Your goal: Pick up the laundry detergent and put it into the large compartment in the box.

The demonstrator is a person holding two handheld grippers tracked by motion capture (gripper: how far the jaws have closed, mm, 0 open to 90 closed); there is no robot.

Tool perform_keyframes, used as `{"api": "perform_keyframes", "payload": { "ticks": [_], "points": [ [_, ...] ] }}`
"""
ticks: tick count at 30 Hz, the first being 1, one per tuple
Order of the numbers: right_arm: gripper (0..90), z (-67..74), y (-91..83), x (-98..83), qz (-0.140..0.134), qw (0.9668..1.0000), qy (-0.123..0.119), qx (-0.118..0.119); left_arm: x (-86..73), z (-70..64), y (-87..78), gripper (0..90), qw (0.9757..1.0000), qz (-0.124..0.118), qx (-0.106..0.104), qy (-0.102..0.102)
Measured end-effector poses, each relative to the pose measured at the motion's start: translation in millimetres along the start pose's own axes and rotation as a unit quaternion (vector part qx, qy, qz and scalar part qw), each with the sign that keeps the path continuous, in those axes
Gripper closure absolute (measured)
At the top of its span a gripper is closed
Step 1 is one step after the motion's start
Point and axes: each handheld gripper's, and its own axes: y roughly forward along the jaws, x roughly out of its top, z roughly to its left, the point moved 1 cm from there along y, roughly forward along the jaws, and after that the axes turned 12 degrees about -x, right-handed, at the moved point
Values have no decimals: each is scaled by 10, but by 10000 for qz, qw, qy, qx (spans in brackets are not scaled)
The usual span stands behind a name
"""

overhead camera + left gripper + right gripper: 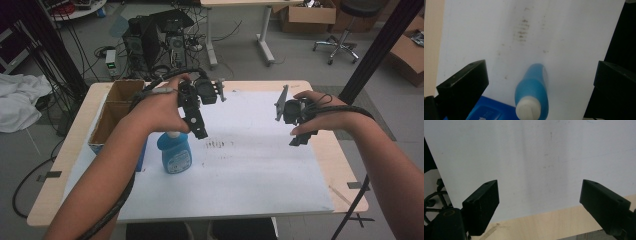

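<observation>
Grey flooring is surrounding a pale wooden surface (320,150) that is carrying a big white sheet (260,175), smudged with dark marks near its middle. Starting at the left of the high view, an open cardboard box (112,112) is sitting at the surface's left edge, with a blue panel just below it. Beside the box, a blue bottle (174,152) with a white cap is standing upright on the white sheet; its label is showing pale print, but the writing is too small and blurred to read, so no brand can be made out. The left claw (199,133) is hovering just above and slightly right of the bottle's cap, held in the person's left hand (160,107). In the left gripper view its jaws are standing wide apart, with the bottle (532,92) lying between them and lower down, untouched. Moving right across the bare sheet, the right claw (300,140) is hanging over the sheet's right part, well apart from the bottle, gripped by the right hand (325,117). In the right gripper view its jaws are also spreading wide, holding nothing, over the sheet's edge where the wood is beginning.
</observation>
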Motion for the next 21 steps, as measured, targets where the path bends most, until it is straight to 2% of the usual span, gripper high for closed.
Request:
{"api": "perform_keyframes", "payload": {
  "ticks": [4,7,8,10,21],
  "points": [
    [160,-11,3,39,-35,10000,-63,-3,-141,-4,-37,1,9996,-127,-19,-238],
    [161,-10,10,56,-47,10000,-76,-2,-202,-5,-46,1,9993,-174,-43,-324],
    [161,-14,18,74,-59,9999,-116,-8,-255,-18,-32,1,9988,-211,-58,-442],
    [161,-17,24,87,-56,9999,-145,-11,-298,-29,-1,1,9983,-219,-80,-531],
    [160,-16,60,143,-139,9996,-265,1,-507,-7,150,1,9956,-217,-123,-906]
  ]
}}
